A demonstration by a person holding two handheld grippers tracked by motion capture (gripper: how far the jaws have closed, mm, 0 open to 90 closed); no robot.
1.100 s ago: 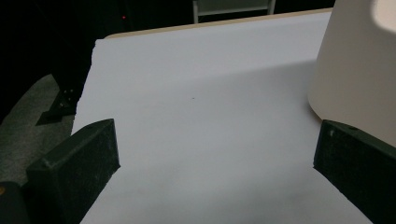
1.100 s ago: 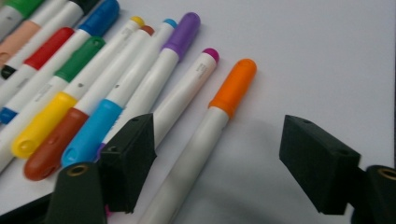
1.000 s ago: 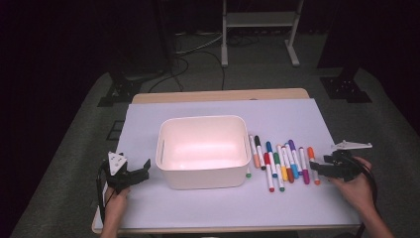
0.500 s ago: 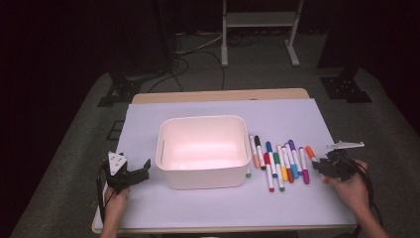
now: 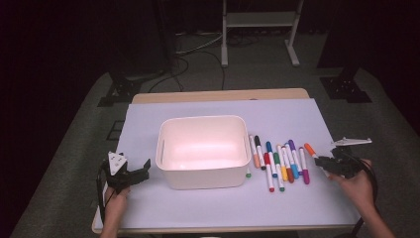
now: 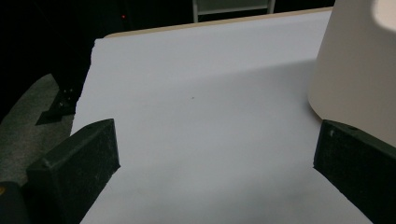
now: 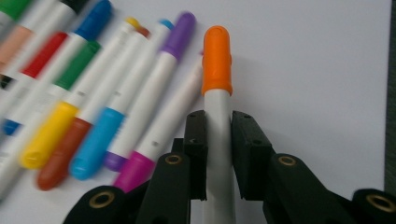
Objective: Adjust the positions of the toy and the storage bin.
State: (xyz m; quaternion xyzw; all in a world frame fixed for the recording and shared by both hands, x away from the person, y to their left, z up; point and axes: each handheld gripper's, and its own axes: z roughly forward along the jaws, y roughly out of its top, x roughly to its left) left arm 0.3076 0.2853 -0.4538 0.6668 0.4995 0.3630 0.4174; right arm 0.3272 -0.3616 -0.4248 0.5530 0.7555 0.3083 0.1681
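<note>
R claw (image 7: 218, 154) clamped on white barrel of orange-capped marker (image 7: 217, 65), jaws having just been closing onto it; pads pressed either side of barrel, cap pointing away toward 12 in right gripper view. In high view, R claw (image 5: 328, 163) sat at approx 3 o'clock of white bin (image 5: 202, 151), at far right end of marker row (image 5: 280, 163); orange marker (image 5: 310, 149) lay outermost, apart from purple/magenta one beside it. Marker looked to be on the sheet, not lifted yet, as far as could be told.

Progress, judged: barely begun. Bin interior looked bare, so none dropped in. First marker gripped; lift, carry toward 9 and release over bin yet to do, then approx a dozen more markers left in row between bin and R claw. Small green cap (image 5: 248, 174) lay loose by bin's near right corner.

L claw (image 5: 132, 174) stood wide open w/ nothing between jaws, at approx 8 o'clock of bin, just beside its near left corner; bin wall (image 6: 359, 70) seen close at its right jaw in left gripper view.

Pose: R hand (image 5: 354, 186) reached in from 5 o'clock, forearm angled inward, claw low and roughly level over purple sheet (image 5: 223, 208). L hand (image 5: 115, 203) low at table's near edge, claw aimed toward 1–2 o'clock, idle.
</note>
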